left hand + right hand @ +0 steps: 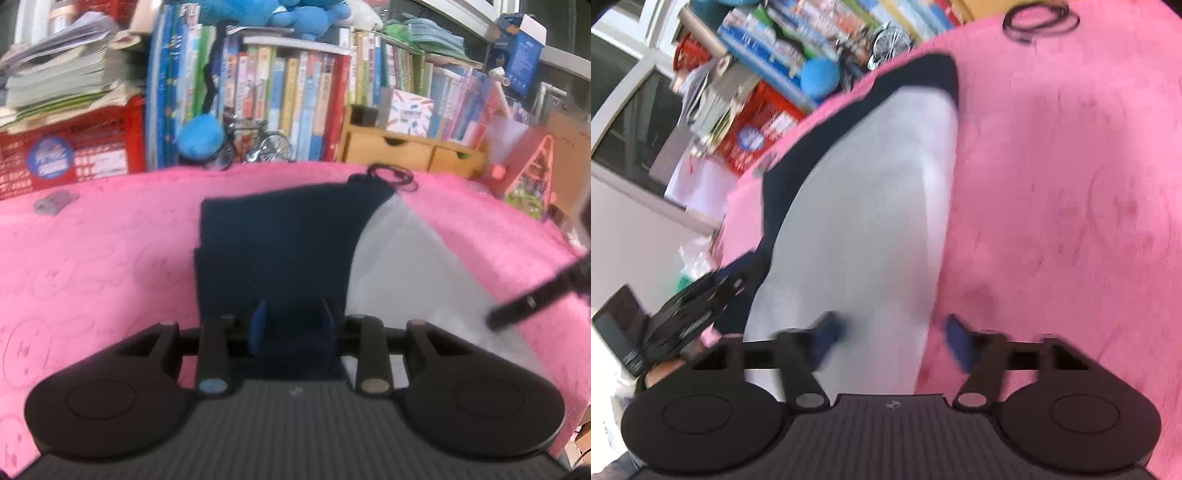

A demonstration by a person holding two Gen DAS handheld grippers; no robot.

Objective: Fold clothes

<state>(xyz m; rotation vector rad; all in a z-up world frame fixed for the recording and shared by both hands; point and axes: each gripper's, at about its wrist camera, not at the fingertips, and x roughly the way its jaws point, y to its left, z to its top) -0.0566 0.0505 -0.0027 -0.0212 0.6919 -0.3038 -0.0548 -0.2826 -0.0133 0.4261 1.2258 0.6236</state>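
Note:
A garment with a navy part (273,240) and a light grey part (406,266) lies flat on the pink blanket (103,266). My left gripper (293,325) hovers at its near edge. Its blue pads stand apart, with navy cloth showing in the gap and no pad pressing on it. In the right wrist view the grey part (864,206) runs away from me, edged by navy (783,166). My right gripper (892,332) is open over the grey part's near right edge, one finger above grey cloth and the other above the blanket (1071,184). The left gripper's body (690,314) shows at the left.
Behind the blanket stand a row of books (295,96), a red crate (74,147) with papers, a blue plush ball (201,134), a toy bicycle (258,144) and a wooden drawer box (406,147). Black loops (393,177) lie at the garment's far corner. A small grey object (55,201) sits far left.

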